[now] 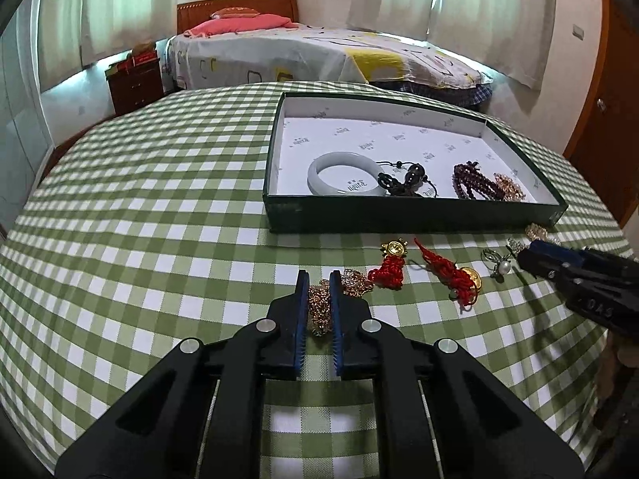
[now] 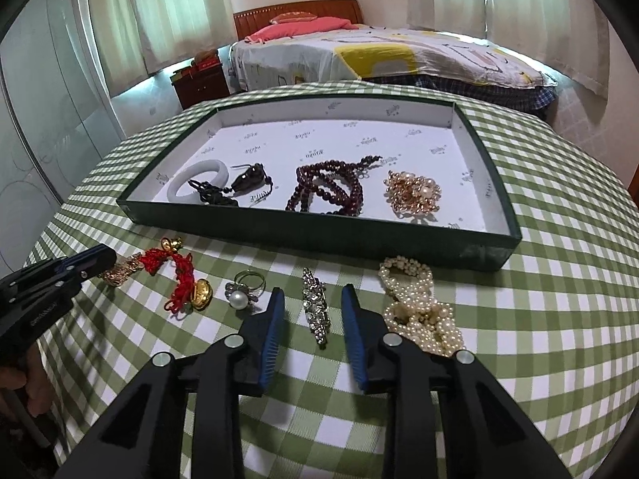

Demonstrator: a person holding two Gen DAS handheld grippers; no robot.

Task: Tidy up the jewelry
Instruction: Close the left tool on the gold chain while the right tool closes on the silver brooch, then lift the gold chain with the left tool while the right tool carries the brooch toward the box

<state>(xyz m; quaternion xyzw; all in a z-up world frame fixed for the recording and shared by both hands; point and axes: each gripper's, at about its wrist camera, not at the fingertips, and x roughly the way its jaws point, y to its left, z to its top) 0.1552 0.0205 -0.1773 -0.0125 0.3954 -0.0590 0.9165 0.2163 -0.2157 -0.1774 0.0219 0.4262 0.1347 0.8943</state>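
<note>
A dark green box (image 1: 399,215) (image 2: 319,235) lined with white paper holds a white bangle (image 1: 343,169) (image 2: 187,191), a black pendant (image 1: 407,179) (image 2: 243,179), dark red beads (image 1: 471,183) (image 2: 327,187) and a gold-pearl piece (image 2: 413,193). My left gripper (image 1: 319,279) (image 2: 106,261) is shut on a gold chain (image 1: 319,307) (image 2: 120,273) lying on the cloth. My right gripper (image 2: 313,299) (image 1: 531,251) is open around a rhinestone clip (image 2: 315,307). Red-knot gold charms (image 1: 389,269) (image 2: 183,283), a pearl ring (image 1: 499,265) (image 2: 243,293) and a pearl strand (image 2: 419,307) lie in front of the box.
The table wears a green-and-white checked cloth (image 1: 159,199) (image 2: 559,279). Behind it stand a bed (image 1: 319,52) (image 2: 399,52), a dark wood nightstand (image 1: 135,84) and curtained windows. A wooden door (image 1: 607,119) is at the right.
</note>
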